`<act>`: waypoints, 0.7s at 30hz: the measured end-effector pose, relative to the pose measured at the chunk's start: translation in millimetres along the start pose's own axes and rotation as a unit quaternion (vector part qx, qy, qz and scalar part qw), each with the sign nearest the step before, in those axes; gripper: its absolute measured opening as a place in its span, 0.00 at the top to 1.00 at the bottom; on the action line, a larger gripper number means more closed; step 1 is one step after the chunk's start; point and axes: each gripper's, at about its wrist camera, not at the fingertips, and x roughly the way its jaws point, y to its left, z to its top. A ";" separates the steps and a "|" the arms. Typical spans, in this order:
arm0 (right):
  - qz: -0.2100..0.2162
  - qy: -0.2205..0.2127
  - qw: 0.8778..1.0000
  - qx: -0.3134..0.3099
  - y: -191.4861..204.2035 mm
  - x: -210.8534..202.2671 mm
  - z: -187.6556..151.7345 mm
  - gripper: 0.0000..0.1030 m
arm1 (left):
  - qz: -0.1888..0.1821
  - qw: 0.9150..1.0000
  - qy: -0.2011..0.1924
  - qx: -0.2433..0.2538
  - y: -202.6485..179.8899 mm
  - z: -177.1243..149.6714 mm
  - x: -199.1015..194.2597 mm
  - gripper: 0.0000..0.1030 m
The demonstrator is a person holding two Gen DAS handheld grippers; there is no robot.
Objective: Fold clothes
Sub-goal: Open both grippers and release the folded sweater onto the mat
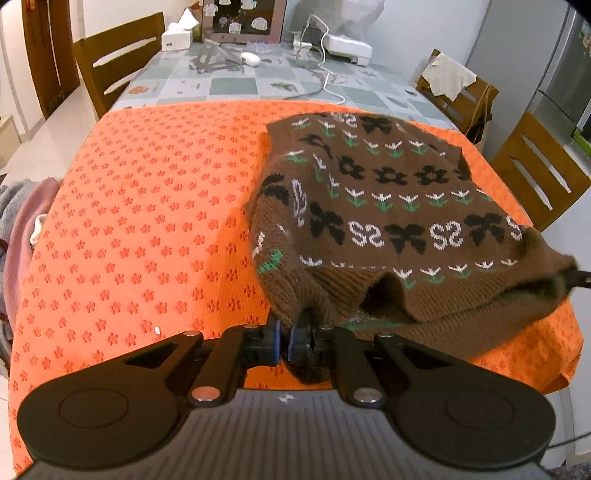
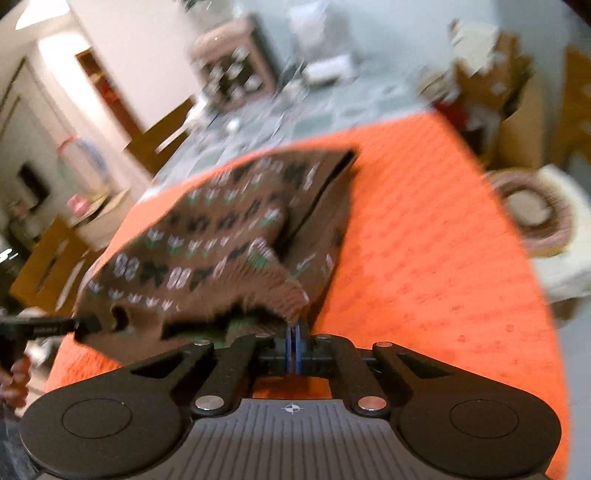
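A brown knit sweater (image 1: pixel 388 206) with black flowers, white tulips and "SS" marks lies on the orange mat (image 1: pixel 147 229), its near edge lifted. My left gripper (image 1: pixel 284 341) is shut on the sweater's near left corner. My right gripper (image 2: pixel 294 341) is shut on the near right corner of the sweater (image 2: pixel 207 240); that view is motion-blurred. The right gripper's tip shows at the far right of the left wrist view (image 1: pixel 576 278), and the left gripper shows at the left of the right wrist view (image 2: pixel 79 326).
The orange mat (image 2: pixel 424 258) covers the near end of a tiled table (image 1: pixel 236 81) holding a picture frame (image 1: pixel 240 16), white boxes and a cable. Wooden chairs (image 1: pixel 114 55) stand on both sides. A pile of clothes (image 1: pixel 22 221) lies left; a round basket (image 2: pixel 532 214) lies right.
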 end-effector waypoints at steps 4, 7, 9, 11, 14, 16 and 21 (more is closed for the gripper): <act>-0.055 -0.017 0.998 -0.006 23.6 -33.4 -16.1 0.96 | -0.006 1.000 0.000 0.003 3.2 0.6 -4.4 0.91; -0.078 0.015 0.997 -0.019 33.1 -25.1 -35.8 0.95 | -0.007 1.000 0.009 0.008 7.5 -1.9 -1.4 0.91; -0.081 0.047 0.995 -0.022 35.3 -12.2 -48.8 0.95 | -0.011 1.000 0.022 0.008 11.9 -7.1 4.9 0.90; -0.078 0.063 0.995 -0.028 36.2 -7.3 -54.8 0.89 | -0.024 0.999 0.029 0.006 16.2 -13.3 8.3 0.86; -0.070 0.072 0.994 -0.038 36.1 -9.8 -56.2 0.77 | -0.049 0.999 0.020 -0.003 22.3 -22.2 0.2 0.68; -0.057 0.072 0.995 -0.043 33.8 -16.8 -53.3 0.70 | -0.060 0.998 0.007 -0.013 25.4 -26.5 -9.7 0.58; -0.034 0.066 0.994 -0.085 23.9 -24.1 -21.5 0.66 | -0.060 0.998 -0.015 -0.018 20.7 -29.1 -28.0 0.53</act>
